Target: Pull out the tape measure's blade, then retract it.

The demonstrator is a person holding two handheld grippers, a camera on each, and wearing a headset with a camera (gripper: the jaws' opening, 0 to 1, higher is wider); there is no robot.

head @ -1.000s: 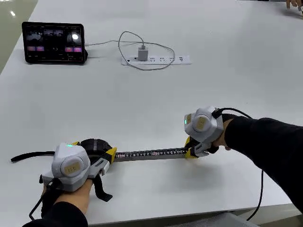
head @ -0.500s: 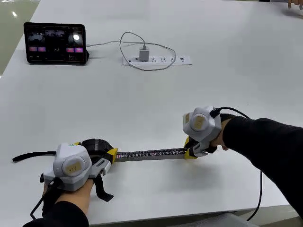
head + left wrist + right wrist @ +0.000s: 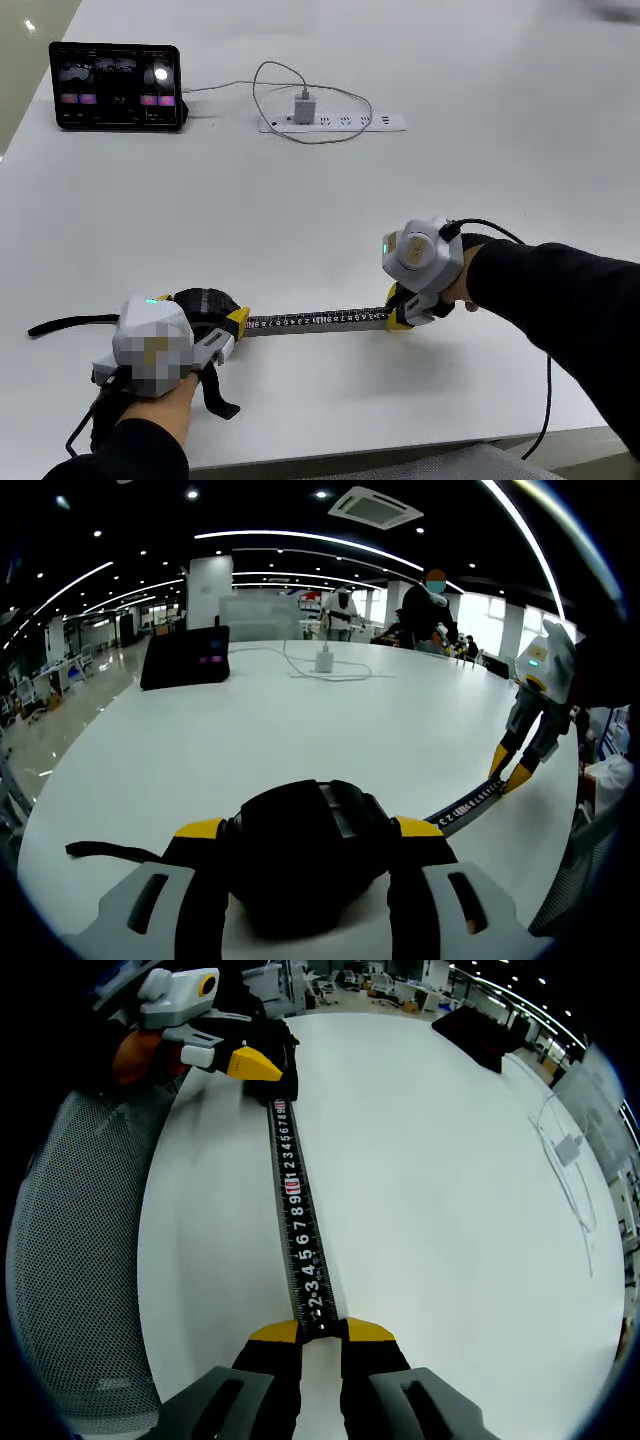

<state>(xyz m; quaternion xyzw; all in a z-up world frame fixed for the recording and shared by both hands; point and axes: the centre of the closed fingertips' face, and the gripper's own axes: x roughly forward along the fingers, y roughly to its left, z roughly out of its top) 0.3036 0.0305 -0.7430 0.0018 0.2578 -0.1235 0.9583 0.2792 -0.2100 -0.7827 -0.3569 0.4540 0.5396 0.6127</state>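
I am clamping the tape measure's black case (image 3: 305, 865) between the yellow-tipped fingers of my left gripper (image 3: 310, 830), down on the white table (image 3: 300, 200), while my right gripper (image 3: 322, 1332) is pinching the very end of the blade (image 3: 298, 1210), its fingers pressed together on it. With the blade stretched straight between the two grippers, I am judging the pull-out step to be in hand or nearly done. The next move, I think, is calling for a firm hold on the case and a slow, guided return of the tip, so the spring is not snapping the blade home
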